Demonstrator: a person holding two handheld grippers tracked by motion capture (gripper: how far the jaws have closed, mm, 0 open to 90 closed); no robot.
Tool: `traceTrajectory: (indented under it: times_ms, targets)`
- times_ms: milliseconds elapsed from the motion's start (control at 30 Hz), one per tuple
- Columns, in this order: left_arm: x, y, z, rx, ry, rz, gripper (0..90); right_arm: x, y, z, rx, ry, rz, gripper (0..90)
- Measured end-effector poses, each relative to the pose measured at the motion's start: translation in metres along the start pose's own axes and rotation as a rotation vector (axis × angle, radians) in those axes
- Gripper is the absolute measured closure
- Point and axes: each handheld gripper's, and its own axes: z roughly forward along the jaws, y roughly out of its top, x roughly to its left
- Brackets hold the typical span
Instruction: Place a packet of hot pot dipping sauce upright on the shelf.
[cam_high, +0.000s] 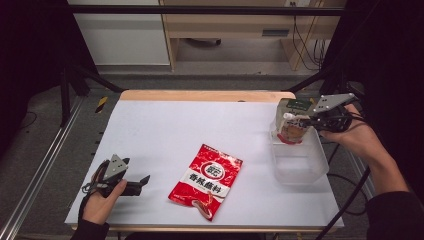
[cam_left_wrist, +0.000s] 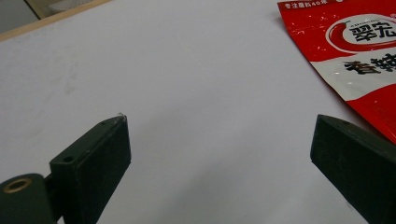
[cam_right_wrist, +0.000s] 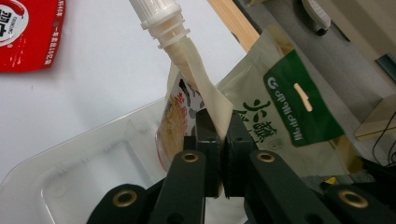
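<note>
Pouch (cam_high: 291, 125): soft spouted bag, light, floppy, slick film | right hand-held gripper (cam_high: 306, 120) clamped on its flat top seam below spout, over clear tub (cam_high: 300, 162) at desk (cam_high: 165, 130) 3 o'clock | left hand-held gripper (cam_high: 142, 182) apart, idle | best hold: stiff seam near spout.

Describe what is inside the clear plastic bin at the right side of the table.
The clear plastic bin holds a green-topped packet leaning at its far end. The right gripper holds a spouted pouch over it. The near part looks empty; both packs' bottoms are hidden.
</note>
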Motion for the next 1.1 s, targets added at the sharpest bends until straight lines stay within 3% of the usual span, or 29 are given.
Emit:
traceTrajectory:
  times_ms: [533, 733, 867, 933, 1100]
  targets:
    - [0.000, 0.000, 0.000, 0.004, -0.005, 0.000, 5.1, 0.010, -0.012, 0.038, 0.045, 0.060, 0.034, 87.7]
    - [-0.001, 0.000, 0.001, 0.010, -0.011, 0.002, 5.1, 0.007, -0.018, 0.040, 0.036, 0.057, 0.089, 86.7]
    - [-0.001, 0.000, 0.001, 0.011, -0.013, 0.004, 5.0, 0.007, -0.017, 0.040, 0.041, 0.047, 0.096, 84.5]
    - [-0.001, 0.000, 0.001, 0.011, -0.013, 0.004, 5.1, 0.006, -0.016, 0.040, 0.041, 0.038, 0.109, 79.6]
    - [-0.002, 0.000, 0.001, 0.011, -0.012, 0.005, 5.0, 0.007, -0.013, 0.039, 0.042, 0.007, 0.161, 49.6]
